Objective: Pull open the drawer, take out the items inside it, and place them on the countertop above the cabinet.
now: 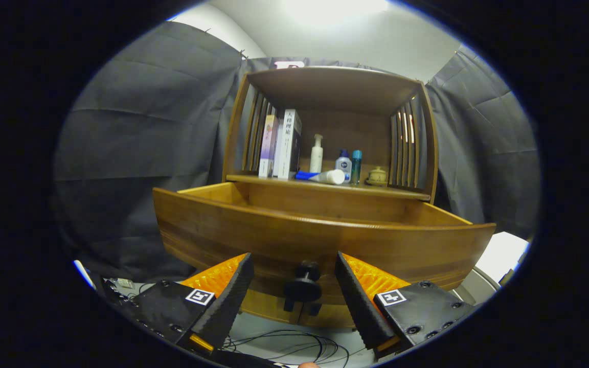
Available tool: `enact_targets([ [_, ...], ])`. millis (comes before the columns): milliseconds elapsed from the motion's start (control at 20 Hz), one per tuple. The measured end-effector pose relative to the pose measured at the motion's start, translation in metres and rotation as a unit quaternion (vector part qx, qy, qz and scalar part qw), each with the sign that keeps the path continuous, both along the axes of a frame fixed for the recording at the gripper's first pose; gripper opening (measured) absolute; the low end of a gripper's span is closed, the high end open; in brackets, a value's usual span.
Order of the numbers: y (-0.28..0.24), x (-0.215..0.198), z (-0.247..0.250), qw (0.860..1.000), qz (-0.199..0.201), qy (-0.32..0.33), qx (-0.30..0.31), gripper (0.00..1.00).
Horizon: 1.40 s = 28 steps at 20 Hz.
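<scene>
The wooden drawer (320,240) stands pulled out from the cabinet, its curved front panel facing me. Its dark round knob (303,286) sits between my two fingers, touched by neither. My gripper (293,278) is open, fingertips close to the drawer front on either side of the knob. The drawer's inside is hidden behind its front panel. Above it, the countertop (397,192) holds a white tube with a blue cap (325,177) lying on its side.
On the countertop, under the cabinet's upper shelf, stand two books (280,145), a white pump bottle (316,154), two small bottles (349,166) and a small lidded jar (377,176). Slatted side walls flank them. Cables (294,345) lie on the floor below.
</scene>
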<state>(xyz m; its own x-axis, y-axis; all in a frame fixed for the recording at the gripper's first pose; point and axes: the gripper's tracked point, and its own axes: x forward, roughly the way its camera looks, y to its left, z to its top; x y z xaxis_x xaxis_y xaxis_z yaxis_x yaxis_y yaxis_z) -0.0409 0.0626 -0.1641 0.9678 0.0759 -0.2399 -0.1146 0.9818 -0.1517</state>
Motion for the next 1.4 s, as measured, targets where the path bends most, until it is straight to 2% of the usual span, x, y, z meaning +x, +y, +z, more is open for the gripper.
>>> enact_targets([
  [150,-0.003,0.005,-0.020,0.999,-0.015,0.029,0.008,0.98],
  [700,-0.006,0.021,-0.020,0.999,-0.045,0.005,-0.008,0.98],
  [850,-0.006,0.025,-0.021,0.999,-0.044,-0.003,-0.031,0.98],
  [950,-0.005,0.028,-0.021,0.999,-0.046,-0.005,-0.024,0.98],
  [1400,-0.008,0.068,-0.020,0.998,-0.059,-0.005,-0.021,0.98],
])
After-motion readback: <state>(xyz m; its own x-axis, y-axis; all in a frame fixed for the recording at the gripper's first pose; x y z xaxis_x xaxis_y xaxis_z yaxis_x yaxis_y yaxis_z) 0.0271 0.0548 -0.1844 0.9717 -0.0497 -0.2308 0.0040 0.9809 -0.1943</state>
